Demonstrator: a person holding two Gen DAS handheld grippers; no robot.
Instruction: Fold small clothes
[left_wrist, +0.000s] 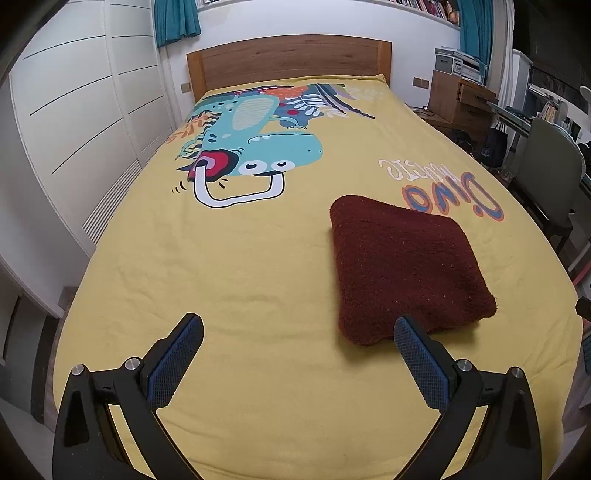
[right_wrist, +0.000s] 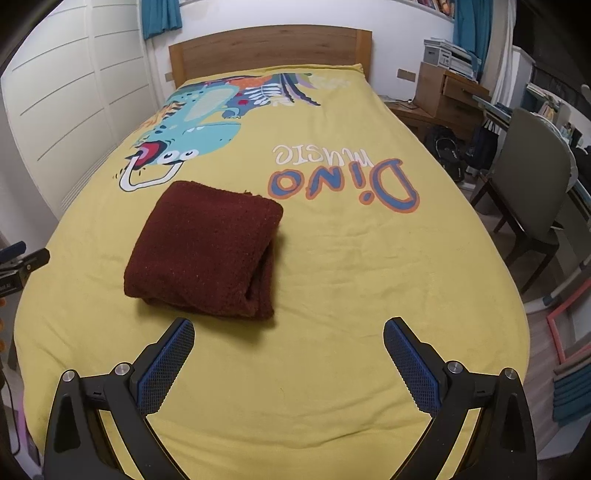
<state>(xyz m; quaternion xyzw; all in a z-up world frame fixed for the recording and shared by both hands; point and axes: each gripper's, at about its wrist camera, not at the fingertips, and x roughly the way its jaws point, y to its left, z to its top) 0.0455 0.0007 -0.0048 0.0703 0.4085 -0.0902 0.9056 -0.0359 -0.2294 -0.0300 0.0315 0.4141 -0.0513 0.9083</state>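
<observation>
A dark red fuzzy garment (left_wrist: 408, 267) lies folded into a thick square on the yellow bed sheet (left_wrist: 258, 277). In the right wrist view the garment (right_wrist: 207, 251) shows its stacked layers on its right side. My left gripper (left_wrist: 297, 328) is open and empty, held above the sheet, with its right finger close to the garment's near corner. My right gripper (right_wrist: 288, 330) is open and empty, just in front and to the right of the garment. The left gripper's tip (right_wrist: 26, 258) shows at the left edge of the right wrist view.
The sheet has a dinosaur print (left_wrist: 251, 147) and "Dino music" lettering (right_wrist: 343, 177). A wooden headboard (left_wrist: 288, 59) stands at the far end. White wardrobe doors (left_wrist: 81, 110) line the left. A chair (right_wrist: 532, 188), desk and bags stand to the right.
</observation>
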